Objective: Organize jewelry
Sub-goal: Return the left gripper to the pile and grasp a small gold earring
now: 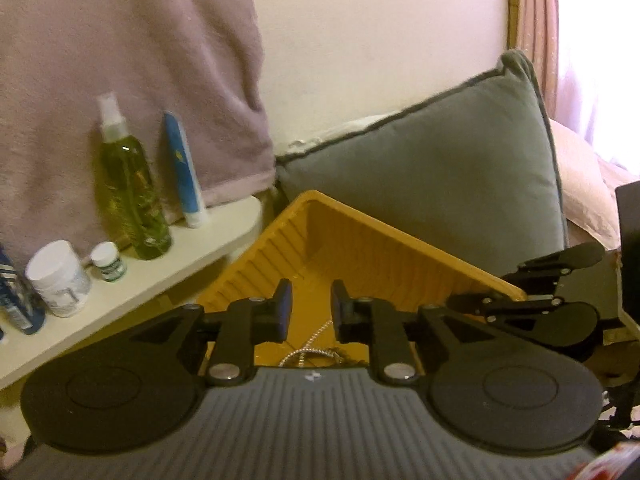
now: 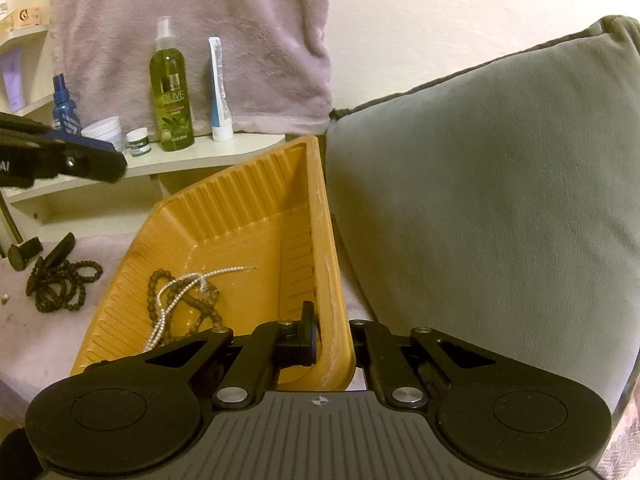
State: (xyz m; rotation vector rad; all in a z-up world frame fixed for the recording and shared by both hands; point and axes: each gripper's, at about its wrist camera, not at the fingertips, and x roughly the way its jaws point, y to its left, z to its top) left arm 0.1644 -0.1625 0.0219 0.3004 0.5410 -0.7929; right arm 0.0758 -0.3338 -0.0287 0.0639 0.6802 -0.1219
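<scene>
Clamping the tray (image 2: 320, 216) by its near right rim, the right gripper (image 2: 320, 344) has its fingers closed on the wall and tips the tray up. The left gripper (image 1: 310, 308) hangs over the tray floor, fingers slightly apart and holding nothing. A silver chain (image 2: 176, 292) and a brown bead string (image 2: 188, 304) lie tangled in the tray's low corner. A second, dark bead string (image 2: 60, 280) lies outside on the bed cover (image 2: 24, 328), left of the tray. To do the step well, keep the tray steady, then take the outside string at one bunched loop, judged easiest to grip. Beyond stand a shelf (image 2: 224, 152) with bottles and a cushion (image 2: 480, 200).
</scene>
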